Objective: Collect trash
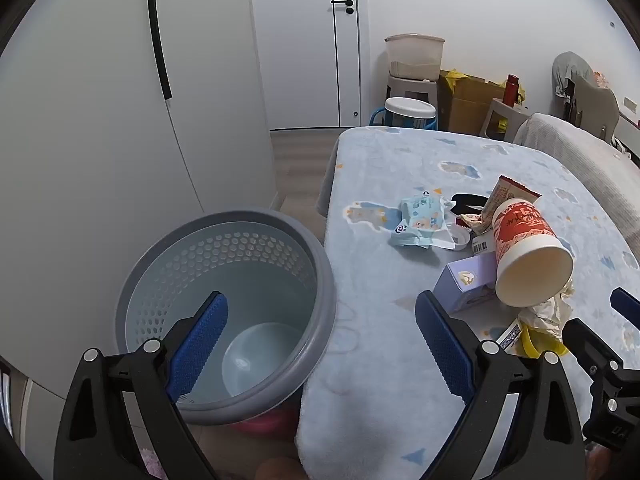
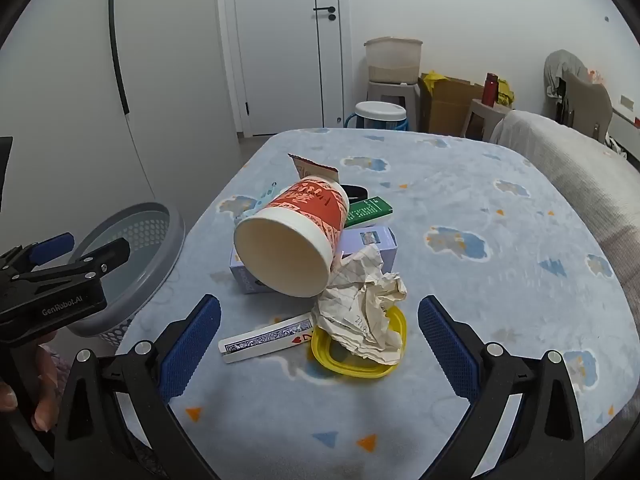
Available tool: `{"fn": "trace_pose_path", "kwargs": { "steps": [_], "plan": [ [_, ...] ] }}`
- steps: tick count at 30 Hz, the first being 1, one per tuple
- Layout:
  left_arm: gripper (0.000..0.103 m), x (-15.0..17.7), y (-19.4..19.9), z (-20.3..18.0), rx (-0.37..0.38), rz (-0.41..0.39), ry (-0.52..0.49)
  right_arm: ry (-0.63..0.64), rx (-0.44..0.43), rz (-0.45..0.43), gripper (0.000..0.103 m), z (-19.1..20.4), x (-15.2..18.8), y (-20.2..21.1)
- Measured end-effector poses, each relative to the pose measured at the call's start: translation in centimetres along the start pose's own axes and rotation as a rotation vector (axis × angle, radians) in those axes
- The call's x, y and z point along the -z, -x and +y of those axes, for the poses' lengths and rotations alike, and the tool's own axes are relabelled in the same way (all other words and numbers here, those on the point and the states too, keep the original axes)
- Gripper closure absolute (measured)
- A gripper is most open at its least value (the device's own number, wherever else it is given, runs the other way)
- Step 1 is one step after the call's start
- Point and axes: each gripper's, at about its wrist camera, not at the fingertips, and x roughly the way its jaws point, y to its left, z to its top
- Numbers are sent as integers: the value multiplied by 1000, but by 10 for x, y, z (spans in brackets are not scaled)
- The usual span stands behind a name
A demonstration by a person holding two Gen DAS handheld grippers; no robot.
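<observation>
Both hand-held grippers gape wide, left (image 1: 320, 340) and right (image 2: 319, 342), holding nothing. Lower left, the grey bin (image 1: 224, 316) contains a pale bowl (image 1: 256, 360). Frame centre: paper cup (image 2: 288, 244) lies tipped, empty, among trash on the counter (image 2: 460, 280).

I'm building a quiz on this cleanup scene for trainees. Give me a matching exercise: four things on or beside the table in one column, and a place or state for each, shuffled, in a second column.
Things
1. paper cup
2. crumpled paper
3. grey bin
4. playing-card box

Places or states
A. stands off the table's left edge
B. tipped on its side, propped on the lavender box
C. lies flat on the blanket, left of the yellow lid
D. rests on the yellow lid

Pairs: 1-B, 2-D, 3-A, 4-C
</observation>
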Motion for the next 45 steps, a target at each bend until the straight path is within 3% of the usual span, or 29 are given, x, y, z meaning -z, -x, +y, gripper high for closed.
{"fn": "trace_pose_path", "kwargs": {
  "steps": [45],
  "plan": [
    [12, 0, -4, 1, -4, -6, -4, -6, -4, -10, 6, -2, -1, 2]
  ]
}}
